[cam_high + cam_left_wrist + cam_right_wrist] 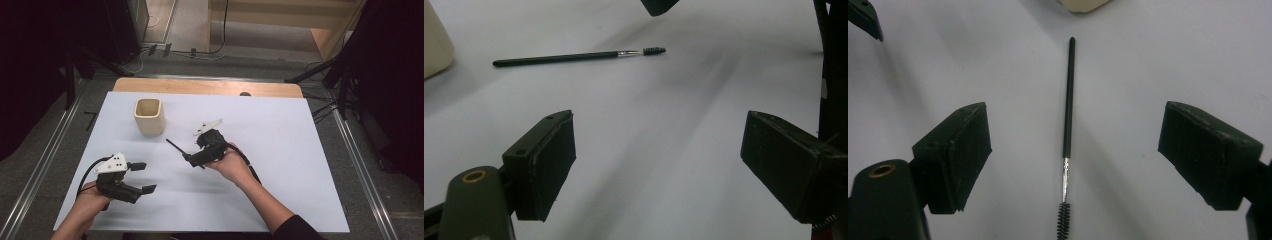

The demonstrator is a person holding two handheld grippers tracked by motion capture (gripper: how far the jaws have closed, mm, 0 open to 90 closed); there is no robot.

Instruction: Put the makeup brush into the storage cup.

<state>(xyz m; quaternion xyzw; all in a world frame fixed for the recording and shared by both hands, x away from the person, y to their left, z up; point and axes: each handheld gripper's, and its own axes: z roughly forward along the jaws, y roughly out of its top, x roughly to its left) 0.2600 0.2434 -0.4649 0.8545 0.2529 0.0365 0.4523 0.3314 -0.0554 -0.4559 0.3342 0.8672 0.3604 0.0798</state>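
High view has the right gripper [192, 159] near the table's centre, hovering over a thin black brush [176, 146] that lies flat on the white table [280, 150]. Right gripper view shows its jaws spread wide, nothing between the pads, with the brush lying lengthwise in the gap: bristle end at six o'clock, handle tip at twelve o'clock toward the cream cup [149, 116]. From the cup the brush sits at about five o'clock, near but apart. At about eight o'clock from the brush, the left gripper [142, 176] is also wide open and empty.
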